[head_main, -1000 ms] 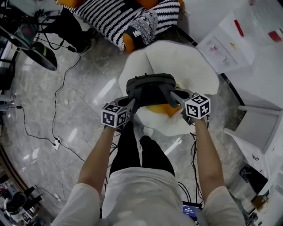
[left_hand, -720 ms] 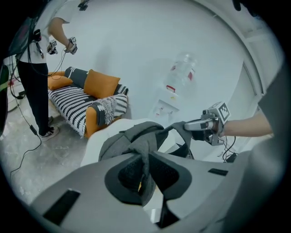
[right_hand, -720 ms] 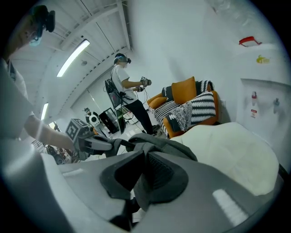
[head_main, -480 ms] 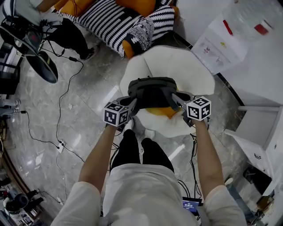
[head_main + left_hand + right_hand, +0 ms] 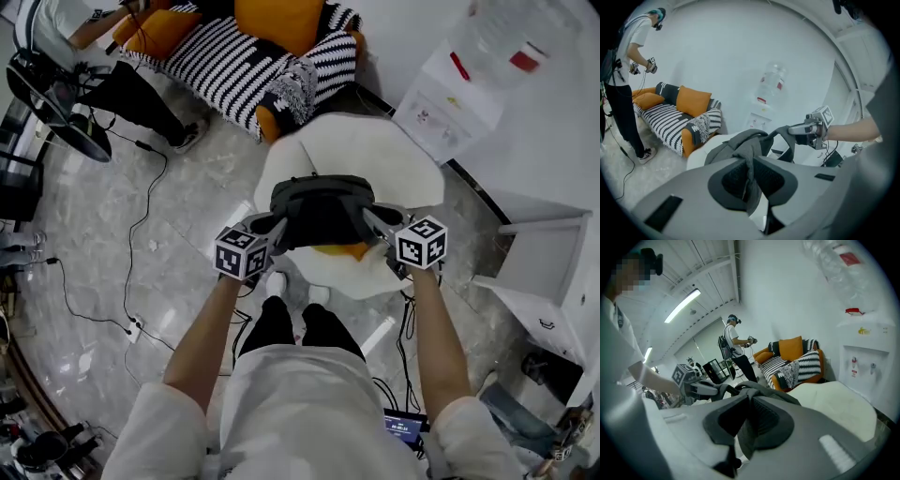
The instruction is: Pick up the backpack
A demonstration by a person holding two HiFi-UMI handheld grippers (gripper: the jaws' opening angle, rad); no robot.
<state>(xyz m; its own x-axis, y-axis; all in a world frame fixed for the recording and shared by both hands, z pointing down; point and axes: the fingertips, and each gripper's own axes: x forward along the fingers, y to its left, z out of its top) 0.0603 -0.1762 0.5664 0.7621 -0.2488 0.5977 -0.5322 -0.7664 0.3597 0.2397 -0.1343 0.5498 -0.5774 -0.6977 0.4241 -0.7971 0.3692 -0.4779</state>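
Observation:
A dark grey backpack [image 5: 322, 208] hangs in the air above a white round chair [image 5: 394, 150] with an orange cushion [image 5: 339, 250]. My left gripper [image 5: 277, 223] is shut on the backpack's left strap [image 5: 751, 173]; the grey webbing runs between its jaws in the left gripper view. My right gripper [image 5: 367, 216] is shut on the right strap [image 5: 746, 427], which is pinched between its jaws in the right gripper view. Both grippers stand level with each other at the bag's near side, one at each end.
A black-and-white striped sofa [image 5: 239, 52] with orange pillows stands beyond the chair. A person [image 5: 621, 89] stands at its left end. A water dispenser [image 5: 469, 84] is at the right wall, a white cabinet [image 5: 539, 272] nearer right. Cables [image 5: 131, 216] trail over the marble floor.
Both grippers have risen together with the straps in them, and the backpack has lifted off the chair's cushion. The head view has tilted so more of the sofa shows.

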